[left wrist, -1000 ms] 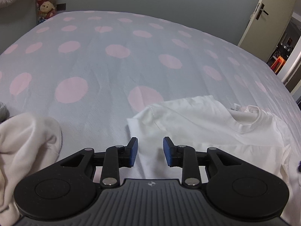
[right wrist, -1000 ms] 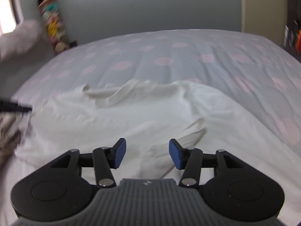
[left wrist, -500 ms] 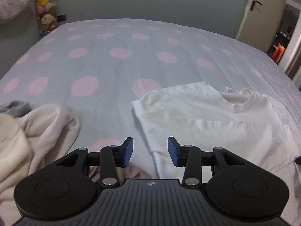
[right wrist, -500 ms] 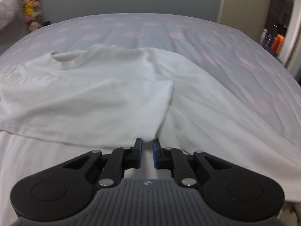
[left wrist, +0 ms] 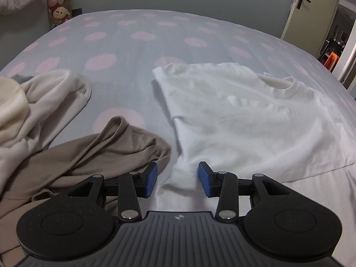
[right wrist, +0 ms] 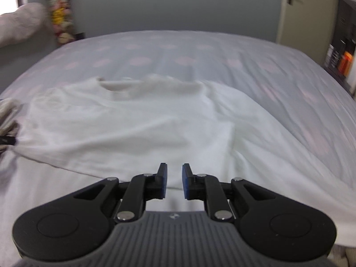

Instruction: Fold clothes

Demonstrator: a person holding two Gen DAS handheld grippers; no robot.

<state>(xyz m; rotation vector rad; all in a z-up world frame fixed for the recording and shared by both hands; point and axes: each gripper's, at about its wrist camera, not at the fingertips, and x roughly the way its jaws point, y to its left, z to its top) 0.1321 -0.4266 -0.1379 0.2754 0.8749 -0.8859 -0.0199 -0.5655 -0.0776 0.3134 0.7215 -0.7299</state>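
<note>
A white T-shirt [left wrist: 244,115] lies on the bed with its collar [left wrist: 287,89] toward the far side and a folded layer lying across its upper part. My left gripper [left wrist: 178,179] hovers open over the shirt's left edge, its blue pads well apart and nothing pinched between them. In the right wrist view the same shirt [right wrist: 133,129] fills the middle, blurred. My right gripper [right wrist: 174,183] sits low over the near edge of the folded layer. Its jaws stand a narrow gap apart and are opening, with shirt cloth showing below the gap but not clamped.
A tan garment [left wrist: 100,155] lies crumpled just left of my left gripper, with a cream garment [left wrist: 44,102] beyond it. The grey bedsheet [left wrist: 133,44] with pink dots stretches to the far wall. Plush toys [left wrist: 59,6] hang at the back left, a door [left wrist: 311,6] at the right.
The left gripper drew back toward the near left, bringing the tan garment into view, and its jaws widened. The right gripper's jaws went from wide to nearly shut, then parted slightly.
</note>
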